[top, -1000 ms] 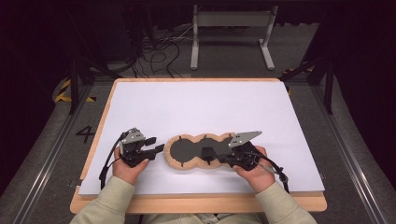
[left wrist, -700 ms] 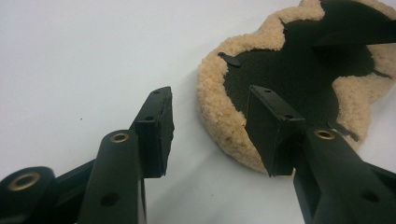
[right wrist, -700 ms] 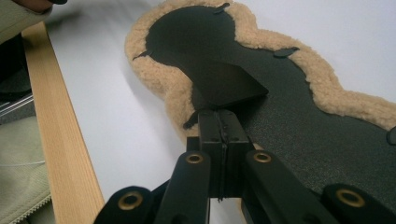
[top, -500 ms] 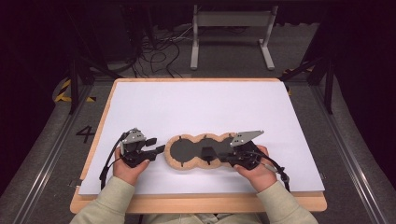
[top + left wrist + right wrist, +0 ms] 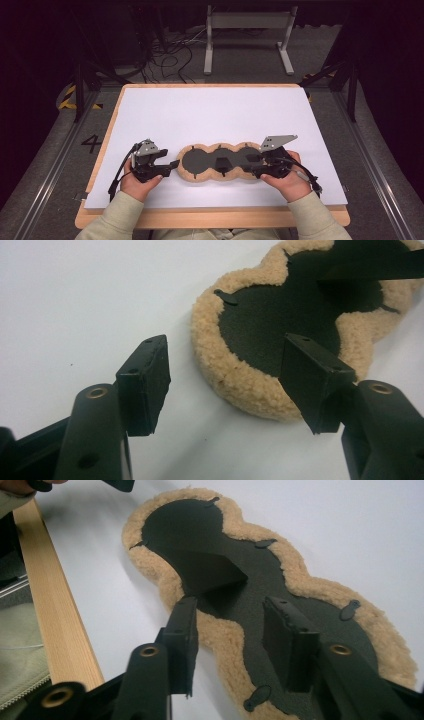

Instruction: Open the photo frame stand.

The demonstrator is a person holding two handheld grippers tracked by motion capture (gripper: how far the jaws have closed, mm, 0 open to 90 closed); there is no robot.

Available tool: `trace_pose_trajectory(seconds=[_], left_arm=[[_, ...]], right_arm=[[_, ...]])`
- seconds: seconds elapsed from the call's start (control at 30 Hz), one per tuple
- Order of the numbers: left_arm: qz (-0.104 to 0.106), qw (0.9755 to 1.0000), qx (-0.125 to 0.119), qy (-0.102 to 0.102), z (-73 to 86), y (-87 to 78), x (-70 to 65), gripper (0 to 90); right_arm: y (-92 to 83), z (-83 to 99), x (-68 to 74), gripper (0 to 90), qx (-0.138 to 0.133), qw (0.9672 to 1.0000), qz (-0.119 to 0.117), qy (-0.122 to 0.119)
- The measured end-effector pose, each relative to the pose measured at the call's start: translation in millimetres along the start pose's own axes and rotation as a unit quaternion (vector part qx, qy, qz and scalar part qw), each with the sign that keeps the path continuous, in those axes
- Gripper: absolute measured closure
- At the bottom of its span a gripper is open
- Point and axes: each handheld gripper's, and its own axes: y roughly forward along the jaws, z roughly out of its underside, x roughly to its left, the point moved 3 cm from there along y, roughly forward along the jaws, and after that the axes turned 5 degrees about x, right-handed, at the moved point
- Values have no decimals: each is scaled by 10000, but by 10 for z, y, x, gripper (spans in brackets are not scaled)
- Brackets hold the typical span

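The tan fleece-edged, three-lobed black pad [image 5: 220, 162] is laid flat near the surface's [image 5: 210, 115] front edge. Both hand-held grippers, left [image 5: 171, 164] and right [image 5: 255, 166], have just been opening, nothing pinched; withdrawal is judged next.

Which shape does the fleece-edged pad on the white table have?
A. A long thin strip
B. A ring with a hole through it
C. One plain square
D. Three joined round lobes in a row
D: the high view shows the fleece-edged pad as three rounded lobes side by side, with a tan woolly border around a dark middle.
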Motion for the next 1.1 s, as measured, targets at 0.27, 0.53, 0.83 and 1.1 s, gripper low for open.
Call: trace_pose_trajectory(seconds=[0.27, 0.53, 0.83, 1.1], left_arm=[[24, 10000, 50, -65, 17, 19, 24, 359], [46, 9998, 87, -150, 20, 18, 45, 338], [91, 9990, 220, -366, 42, 49, 96, 316], [183, 9976, 383, -549, 62, 93, 110, 281]], right_arm=[[-85, 45, -113, 517, -149, 9998, 157, -21], [-174, 126, -265, 378, -1, 9985, 394, 385], [-175, 216, -408, 323, 116, 9953, 470, 835], [-87, 294, -501, 243, 357, 9915, 424, 1180]])
